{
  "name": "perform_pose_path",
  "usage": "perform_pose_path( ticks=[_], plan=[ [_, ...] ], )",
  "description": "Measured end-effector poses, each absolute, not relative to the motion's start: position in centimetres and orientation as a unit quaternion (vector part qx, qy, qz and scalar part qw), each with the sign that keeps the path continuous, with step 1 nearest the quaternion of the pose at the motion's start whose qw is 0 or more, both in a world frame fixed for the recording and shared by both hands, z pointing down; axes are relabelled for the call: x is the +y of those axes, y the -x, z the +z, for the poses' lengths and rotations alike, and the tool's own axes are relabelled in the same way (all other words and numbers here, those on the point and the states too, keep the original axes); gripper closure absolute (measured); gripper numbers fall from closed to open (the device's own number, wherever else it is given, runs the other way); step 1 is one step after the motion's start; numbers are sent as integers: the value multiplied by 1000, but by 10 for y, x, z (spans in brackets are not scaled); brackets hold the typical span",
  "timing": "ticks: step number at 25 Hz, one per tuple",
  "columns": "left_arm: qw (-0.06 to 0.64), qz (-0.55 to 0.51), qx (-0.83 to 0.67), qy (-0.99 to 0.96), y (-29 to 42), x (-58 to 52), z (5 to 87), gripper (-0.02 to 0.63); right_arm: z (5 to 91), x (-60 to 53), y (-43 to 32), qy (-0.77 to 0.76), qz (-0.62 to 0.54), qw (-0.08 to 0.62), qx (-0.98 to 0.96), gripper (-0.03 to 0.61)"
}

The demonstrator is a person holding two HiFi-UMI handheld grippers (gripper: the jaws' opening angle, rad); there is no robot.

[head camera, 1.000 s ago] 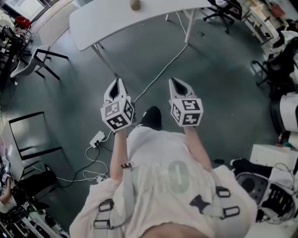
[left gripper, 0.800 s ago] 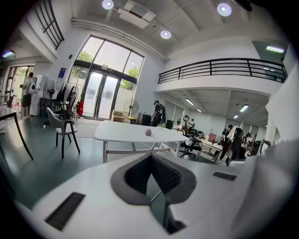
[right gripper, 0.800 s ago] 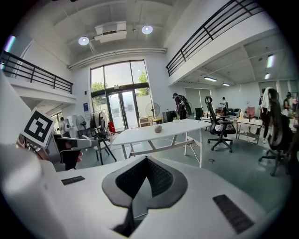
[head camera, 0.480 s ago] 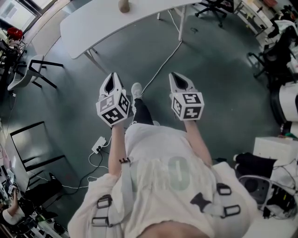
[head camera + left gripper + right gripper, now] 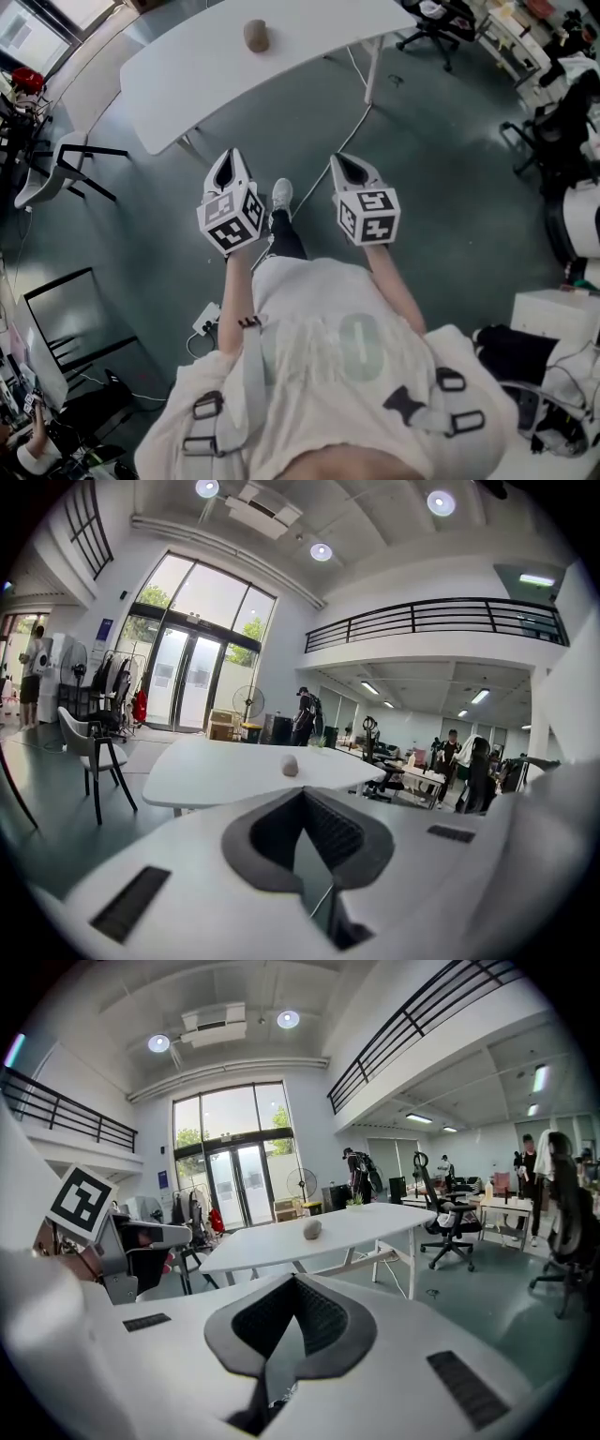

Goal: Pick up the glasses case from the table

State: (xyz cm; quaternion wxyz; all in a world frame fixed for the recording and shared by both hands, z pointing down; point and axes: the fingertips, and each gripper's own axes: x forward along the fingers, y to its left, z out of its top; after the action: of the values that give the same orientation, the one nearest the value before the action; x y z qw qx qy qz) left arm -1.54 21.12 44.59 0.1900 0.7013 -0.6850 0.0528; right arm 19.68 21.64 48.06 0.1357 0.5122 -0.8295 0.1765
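Observation:
The glasses case [image 5: 256, 36] is a small grey-brown oval lying on the white table [image 5: 319, 42] ahead of me. It also shows small and far off as the case [image 5: 291, 766] in the left gripper view and the case [image 5: 313, 1230] in the right gripper view. My left gripper [image 5: 228, 161] and right gripper [image 5: 345, 161] are held side by side over the floor, well short of the table. Both point toward it. The left gripper [image 5: 302, 794] and the right gripper [image 5: 293, 1281] have their jaws together with nothing between them.
A white cable [image 5: 342, 117] runs over the floor from under the table. A black-framed chair [image 5: 56, 145] stands at the left, an office chair [image 5: 439, 23] beyond the table's right end. White cabinets [image 5: 553, 314] stand at the right. A power strip [image 5: 206, 321] lies by my feet.
The table and the case have come nearer and lower in the head view. Both grippers have advanced toward it together, still shut. A foot has stepped forward.

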Motion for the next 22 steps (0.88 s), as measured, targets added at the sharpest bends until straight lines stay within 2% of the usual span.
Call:
perform_pose_path(
  ticks=[14,22],
  plan=[
    [182,83,-661,-723,90,-3,432,611,465,20,-139,-570,202,134,-785,577],
    [200,93,-624,-750,115,-100,440,611,467,-75,-99,-579,210,149,-773,577]
  ],
)
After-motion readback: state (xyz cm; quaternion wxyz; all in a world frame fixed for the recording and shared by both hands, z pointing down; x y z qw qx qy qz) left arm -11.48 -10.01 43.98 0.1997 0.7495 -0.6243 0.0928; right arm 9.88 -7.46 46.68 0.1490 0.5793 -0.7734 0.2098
